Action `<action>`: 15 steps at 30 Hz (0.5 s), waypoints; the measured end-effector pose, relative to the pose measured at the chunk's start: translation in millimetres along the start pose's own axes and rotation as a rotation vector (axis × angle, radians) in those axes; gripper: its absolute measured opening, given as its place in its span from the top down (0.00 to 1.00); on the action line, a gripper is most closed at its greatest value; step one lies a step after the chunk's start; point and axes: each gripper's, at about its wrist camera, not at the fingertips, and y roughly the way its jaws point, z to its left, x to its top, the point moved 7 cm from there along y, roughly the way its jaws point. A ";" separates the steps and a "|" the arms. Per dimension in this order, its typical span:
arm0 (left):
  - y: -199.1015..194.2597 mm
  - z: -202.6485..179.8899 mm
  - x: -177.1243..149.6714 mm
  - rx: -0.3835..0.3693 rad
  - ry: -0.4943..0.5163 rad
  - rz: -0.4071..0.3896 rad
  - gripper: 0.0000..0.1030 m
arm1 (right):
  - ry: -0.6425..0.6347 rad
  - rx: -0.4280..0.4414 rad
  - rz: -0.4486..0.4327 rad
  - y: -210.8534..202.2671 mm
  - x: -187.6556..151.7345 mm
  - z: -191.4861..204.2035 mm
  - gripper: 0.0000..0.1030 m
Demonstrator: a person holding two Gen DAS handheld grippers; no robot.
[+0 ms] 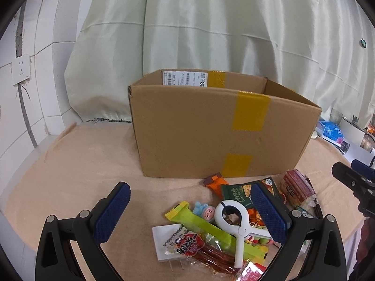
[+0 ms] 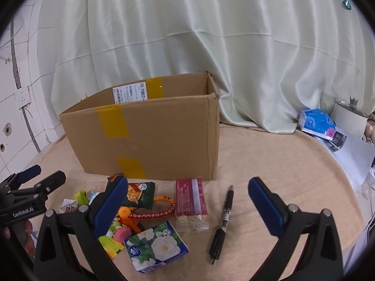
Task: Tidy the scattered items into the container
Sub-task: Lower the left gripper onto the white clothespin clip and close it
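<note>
Grippers: my left gripper (image 1: 189, 213) and right gripper (image 2: 187, 208) gape wide, empty.
Pen (image 2: 223, 220): light, stiff, slippery; I'd pinch mid-barrel.
Box (image 2: 150, 135): open.

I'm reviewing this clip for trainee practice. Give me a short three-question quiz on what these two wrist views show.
1. True or false: the left gripper is shut on the white clamp.
2. What lies right of the red-and-clear snack bag in the right wrist view: A pen, B spoon, C cup?
3. Fill in: the cardboard box carries strips of ____ tape.

Key: 1 false, both it and the right gripper are open; 2 A, the black pen; 3 yellow.
</note>
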 end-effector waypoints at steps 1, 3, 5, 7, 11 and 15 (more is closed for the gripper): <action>3.3 -2.8 -2.4 -0.001 0.002 0.009 0.00 | 0.001 0.001 0.000 0.1 0.0 0.0 0.00; 11.0 -11.2 -7.8 -0.009 0.016 0.027 0.00 | 0.001 0.001 0.001 0.3 -0.1 -0.1 0.00; 19.6 -18.0 -12.7 -0.011 0.030 0.052 0.00 | 0.001 -0.003 0.003 0.6 -0.3 -0.6 0.00; 28.6 -24.0 -18.2 -0.019 0.036 0.075 0.00 | 0.004 -0.003 0.003 0.1 -0.5 -2.5 0.00; 40.7 -28.2 -24.3 -0.029 0.022 0.096 0.00 | 0.014 -0.001 0.002 -0.2 -0.4 -6.4 0.00; 53.8 -29.9 -29.3 -0.067 0.001 0.133 0.00 | 0.024 0.003 0.003 0.7 -0.3 -10.2 0.00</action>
